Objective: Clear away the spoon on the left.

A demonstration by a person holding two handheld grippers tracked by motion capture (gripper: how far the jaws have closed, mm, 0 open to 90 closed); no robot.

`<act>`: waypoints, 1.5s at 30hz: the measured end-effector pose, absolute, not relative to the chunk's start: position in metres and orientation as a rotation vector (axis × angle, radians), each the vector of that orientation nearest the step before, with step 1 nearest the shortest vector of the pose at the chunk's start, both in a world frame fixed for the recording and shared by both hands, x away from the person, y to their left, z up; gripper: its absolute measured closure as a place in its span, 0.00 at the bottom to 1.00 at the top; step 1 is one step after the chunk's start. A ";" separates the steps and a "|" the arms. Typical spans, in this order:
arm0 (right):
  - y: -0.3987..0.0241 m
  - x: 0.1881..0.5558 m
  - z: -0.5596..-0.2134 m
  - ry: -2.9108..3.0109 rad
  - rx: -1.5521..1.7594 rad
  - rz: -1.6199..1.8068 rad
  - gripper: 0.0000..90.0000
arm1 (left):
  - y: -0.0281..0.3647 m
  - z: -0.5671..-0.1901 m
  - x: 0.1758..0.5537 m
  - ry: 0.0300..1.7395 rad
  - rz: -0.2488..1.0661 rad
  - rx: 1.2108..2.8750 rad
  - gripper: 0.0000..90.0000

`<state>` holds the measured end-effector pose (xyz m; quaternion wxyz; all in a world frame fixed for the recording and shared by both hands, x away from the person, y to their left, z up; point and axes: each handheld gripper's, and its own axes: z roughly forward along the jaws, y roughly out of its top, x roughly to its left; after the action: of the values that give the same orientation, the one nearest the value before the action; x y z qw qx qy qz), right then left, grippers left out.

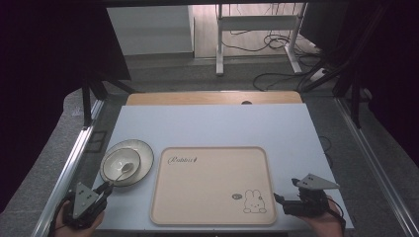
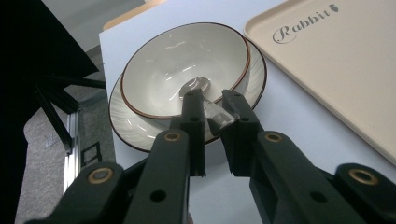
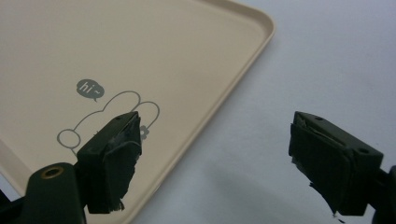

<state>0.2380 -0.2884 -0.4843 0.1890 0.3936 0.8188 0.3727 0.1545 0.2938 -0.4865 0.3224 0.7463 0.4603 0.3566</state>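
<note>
One tray, bowl, plate, spoon.

Beige tray on a pale blue-grey table, with a grey "Rabbit" script at its far left corner and a thin grey outline rabbit plus a dark grey "hi~" bubble at its near right corner. Left of the tray, glossy white bowl, dark brown rim line. Beneath it, white plate with faint grey streaks, same brown edge. In the bowl, a spoon, silvery, possibly clear plastic; hard to tell. Matte black grippers, left and right, with brass-coloured rivets. Wood-brown strip beyond the table.
</note>
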 end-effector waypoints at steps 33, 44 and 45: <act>-0.287 0.238 -0.486 2.312 1.087 1.040 0.19 | 0.289 -0.483 0.154 1.172 0.982 1.940 0.97; -0.286 0.239 -0.489 2.332 1.081 1.022 0.19 | 0.289 -0.483 0.154 1.166 0.977 1.939 0.97; -0.286 0.239 -0.489 2.333 1.082 1.020 0.19 | 0.289 -0.483 0.154 1.165 0.978 1.938 0.97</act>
<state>0.2388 -0.2858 -0.4888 0.1865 0.3843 0.8284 0.3623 0.1537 0.2891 -0.4828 0.3324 0.7419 0.4459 0.3745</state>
